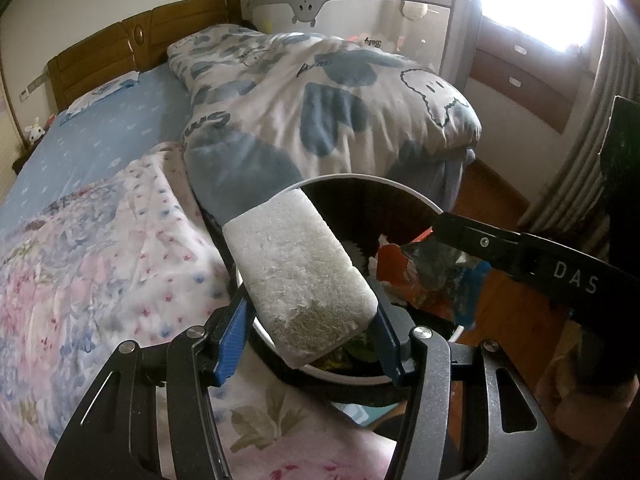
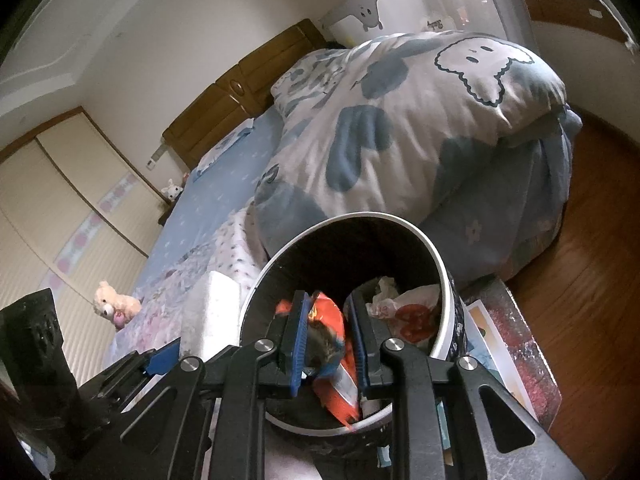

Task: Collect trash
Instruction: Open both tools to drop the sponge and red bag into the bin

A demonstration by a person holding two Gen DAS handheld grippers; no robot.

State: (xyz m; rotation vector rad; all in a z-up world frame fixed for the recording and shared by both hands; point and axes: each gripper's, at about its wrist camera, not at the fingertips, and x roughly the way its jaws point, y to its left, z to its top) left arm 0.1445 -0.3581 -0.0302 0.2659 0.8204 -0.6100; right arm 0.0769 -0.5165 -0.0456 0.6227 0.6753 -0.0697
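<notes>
Trash bin [image 2: 436,276]: round, white rim, dark inside, low centre of both views, standing against the bed's edge. Inside it lies crumpled white paper [image 2: 386,286] and a white bag with a red print [image 2: 412,316].

White foam block [image 1: 298,276]: oblong, rough crumbly surface, greyish dirty patch at its near end. It sits centre-low in the left wrist view, tilted over the bin's near-left rim. In the right wrist view it shows just left of the bin.

Left gripper [image 1: 310,336]: jaws about half spread, blue pads pressed on either side of the block's near end. Block is held.

Orange snack wrapper [image 2: 332,336]: crinkled foil, orange with blue and white parts, torn edge. Lower centre of the right wrist view, over the bin's mouth.

Right gripper [image 2: 330,344]: jaws nearly closed, pads pinching the wrapper between them. In the left wrist view this gripper enters from the right edge, wrapper hanging at its tip above the bin.

Behind, upper half of both frames: bed with blue-and-white duvet [image 1: 320,92] and wooden headboard [image 1: 132,48].
</notes>
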